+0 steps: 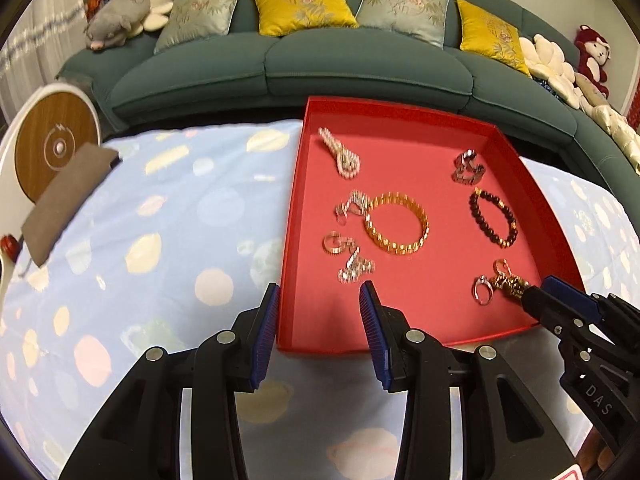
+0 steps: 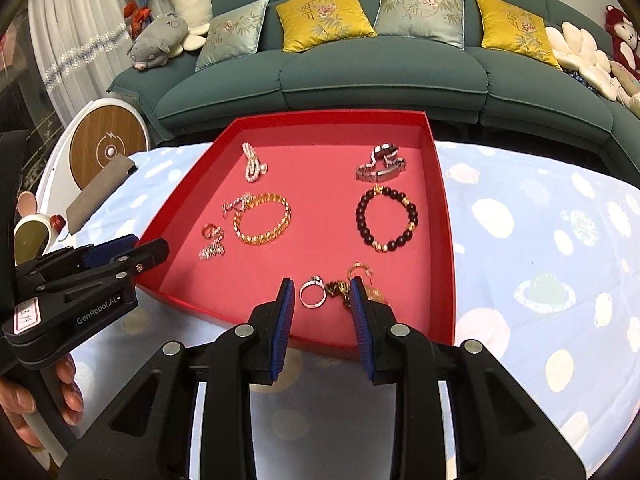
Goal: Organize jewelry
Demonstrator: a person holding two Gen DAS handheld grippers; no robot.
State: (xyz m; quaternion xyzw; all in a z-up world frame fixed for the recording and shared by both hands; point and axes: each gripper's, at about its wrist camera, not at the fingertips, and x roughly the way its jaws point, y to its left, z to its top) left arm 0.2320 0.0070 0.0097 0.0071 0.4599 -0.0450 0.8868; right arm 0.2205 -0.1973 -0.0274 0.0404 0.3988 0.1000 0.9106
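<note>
A red tray [image 1: 532,184] [image 2: 444,200] lies on a blue patterned cloth and holds jewelry: a gold bracelet [image 1: 396,222] [image 2: 262,218], a dark bead bracelet [image 1: 492,216] [image 2: 386,218], a silver watch [image 1: 466,166] [image 2: 380,164], a pearl piece [image 1: 340,152] [image 2: 252,162], small silver pieces [image 1: 352,268] [image 2: 212,240] and a ring [image 1: 482,290] [image 2: 312,292] beside a gold ornament [image 1: 510,284] [image 2: 336,289]. My left gripper [image 1: 318,300] [image 2: 120,246] is open and empty at the tray's near left edge. My right gripper [image 2: 320,292] [image 1: 540,292] is open around the ring and ornament.
A green sofa [image 2: 360,76] with cushions and plush toys stands behind the table. A round wooden-faced device [image 1: 56,146] and a grey pouch [image 1: 68,196] lie at the far left. A person's hand [image 2: 24,404] holds the left gripper.
</note>
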